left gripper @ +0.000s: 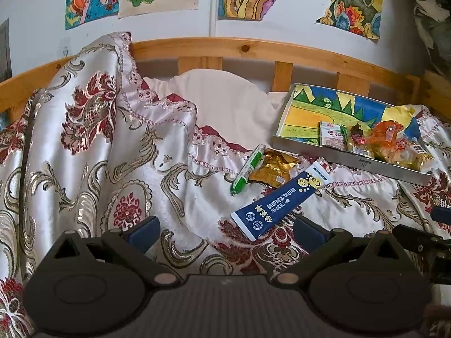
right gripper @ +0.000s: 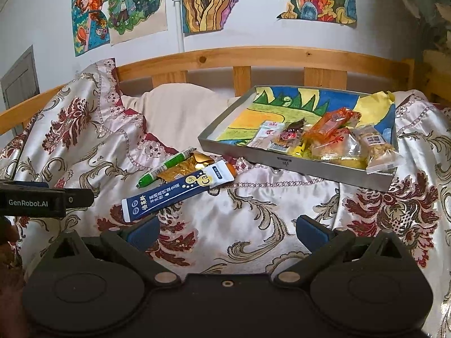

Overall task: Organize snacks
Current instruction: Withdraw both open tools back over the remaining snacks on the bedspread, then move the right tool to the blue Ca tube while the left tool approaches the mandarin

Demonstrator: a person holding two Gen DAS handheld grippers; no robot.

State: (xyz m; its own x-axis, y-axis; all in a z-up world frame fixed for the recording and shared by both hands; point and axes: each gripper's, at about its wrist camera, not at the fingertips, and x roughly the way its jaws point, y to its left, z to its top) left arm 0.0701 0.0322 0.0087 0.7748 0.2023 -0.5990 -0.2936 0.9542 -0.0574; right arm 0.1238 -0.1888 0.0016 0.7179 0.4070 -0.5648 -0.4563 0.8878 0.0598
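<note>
Snacks, left wrist view: three lie loose on the bedspread (left gripper: 84, 152) ahead of the left claw (left gripper: 225, 232); others sit in the tray (left gripper: 363, 163).
Left claw: fingers spread wide, nothing between them, low over the bedspread.
Navy stick pack (left gripper: 282, 200): straight ahead, its near end just beyond the gap between the fingers, slanting away to the right.
Gold packet (left gripper: 272, 167): past the navy stick pack, its right edge tucked under it.
Green and white tube (left gripper: 248, 170): just left of the gold packet, touching it.
Tray: far ahead and right, by the wooden bed rail (left gripper: 239, 46); wrapped snacks crowd its near right corner, an orange bag (left gripper: 387, 135) among them.

Snacks, right wrist view: same three loose, ahead and left of the right claw (right gripper: 227, 232).
Right claw: fingers wide apart, holding nothing.
Navy stick pack (right gripper: 176, 194): near end just beyond the left fingertip (right gripper: 143, 232).
Gold packet (right gripper: 183, 167) and green and white tube (right gripper: 165, 167): behind it, side by side.
Tray (right gripper: 296, 163): ahead and right, snacks piled along its near side.
Left claw body (right gripper: 33, 201): far left edge, black, lettered.
</note>
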